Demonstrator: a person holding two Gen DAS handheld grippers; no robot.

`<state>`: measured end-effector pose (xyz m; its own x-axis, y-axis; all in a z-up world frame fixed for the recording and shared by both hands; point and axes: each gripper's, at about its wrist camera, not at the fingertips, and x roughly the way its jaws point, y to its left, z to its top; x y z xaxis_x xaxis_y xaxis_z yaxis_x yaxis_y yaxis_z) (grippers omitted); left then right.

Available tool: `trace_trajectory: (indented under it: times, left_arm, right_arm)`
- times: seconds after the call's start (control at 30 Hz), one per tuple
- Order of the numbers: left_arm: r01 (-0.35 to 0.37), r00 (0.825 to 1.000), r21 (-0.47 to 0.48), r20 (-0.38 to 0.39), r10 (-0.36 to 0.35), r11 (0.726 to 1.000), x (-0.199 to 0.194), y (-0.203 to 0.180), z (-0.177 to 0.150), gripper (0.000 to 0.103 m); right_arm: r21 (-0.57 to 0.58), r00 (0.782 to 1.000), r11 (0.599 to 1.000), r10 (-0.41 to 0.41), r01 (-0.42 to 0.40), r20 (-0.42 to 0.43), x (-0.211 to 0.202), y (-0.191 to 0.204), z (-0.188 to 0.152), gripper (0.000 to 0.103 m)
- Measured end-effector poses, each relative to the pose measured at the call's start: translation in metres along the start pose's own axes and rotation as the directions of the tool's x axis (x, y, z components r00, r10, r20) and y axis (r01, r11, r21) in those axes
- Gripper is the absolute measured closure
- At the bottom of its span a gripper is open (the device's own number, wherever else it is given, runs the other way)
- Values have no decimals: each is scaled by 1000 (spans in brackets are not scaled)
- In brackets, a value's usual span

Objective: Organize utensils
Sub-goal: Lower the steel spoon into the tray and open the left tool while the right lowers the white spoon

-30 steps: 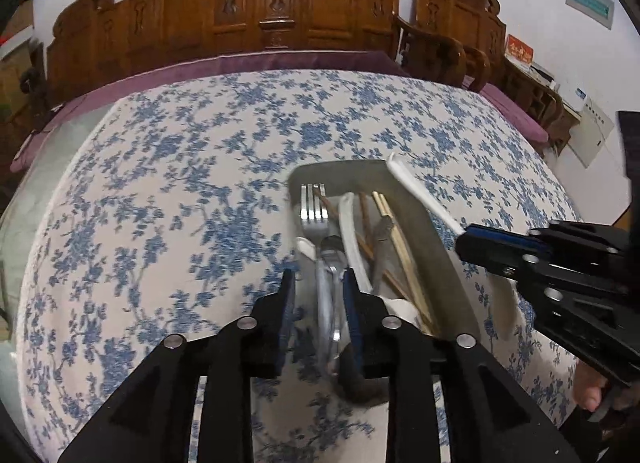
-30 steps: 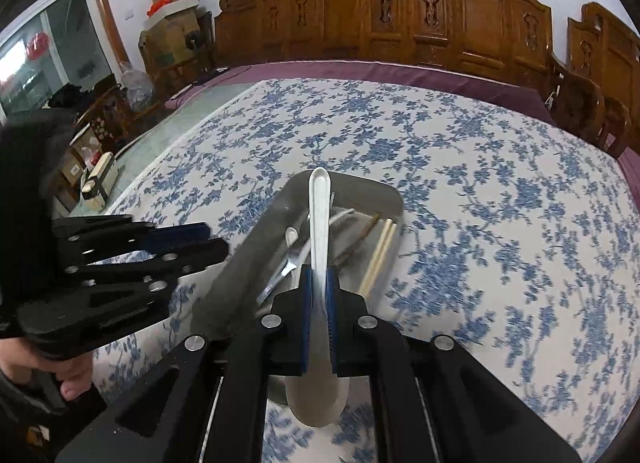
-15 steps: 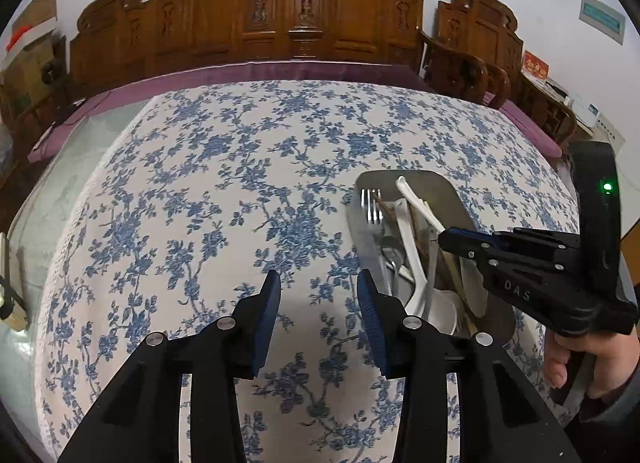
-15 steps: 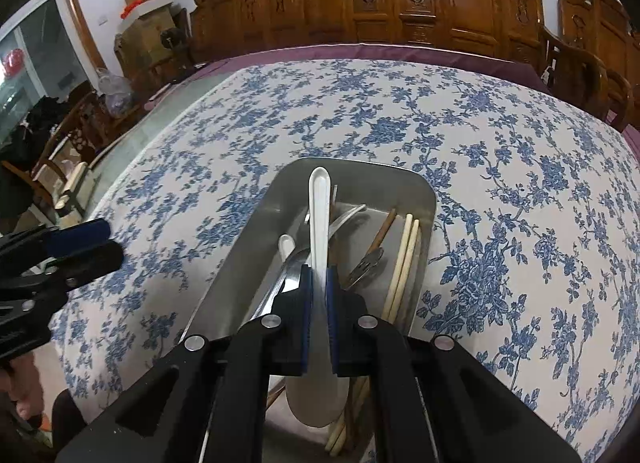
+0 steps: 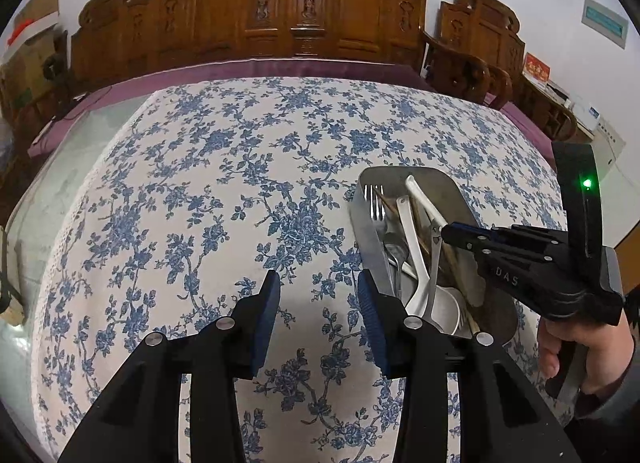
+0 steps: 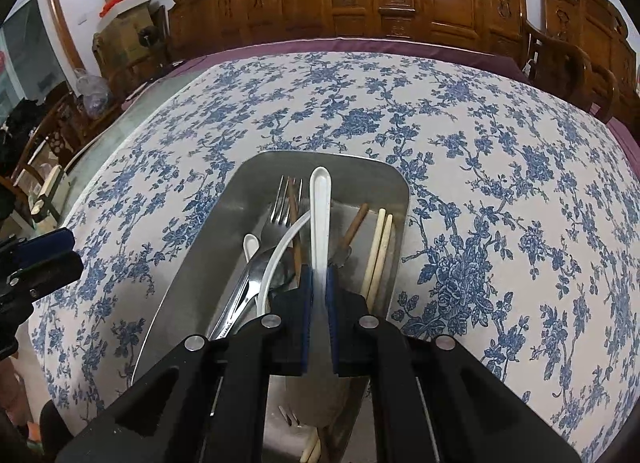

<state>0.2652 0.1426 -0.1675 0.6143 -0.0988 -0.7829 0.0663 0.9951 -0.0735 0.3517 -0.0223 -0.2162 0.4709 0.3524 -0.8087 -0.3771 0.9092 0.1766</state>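
Floral tablecloth [image 6: 480,183]; spoon [image 6: 321,215] between right gripper [image 6: 319,283] pads.

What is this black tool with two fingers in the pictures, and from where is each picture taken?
There is no robot. A person holds one two-finger gripper in each hand, and each gripper carries a camera looking along its fingers. One picture is from the left gripper; it is open and empty over the flowered cloth. There the right gripper shows too, in a hand. The other picture is from the right gripper, shut on a white spoon above a metal tray. In the tray lie a fork, chopsticks and other utensils.
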Motion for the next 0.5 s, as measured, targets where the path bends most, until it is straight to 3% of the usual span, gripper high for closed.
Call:
trace_trajectory:
  times: [0.43,0.5]
  left_arm:
    - [2,1000,14,12,-2,1000,-10,-15,0,65]
    - [4,1000,18,18,-5,1000,-15,-20,0,62]
  right_arm:
    - [-27,995,998,64,-62,76,-45,-1,-9,93]
    - [-33,993,998,64,-61,94,-57,-2,-14,85]
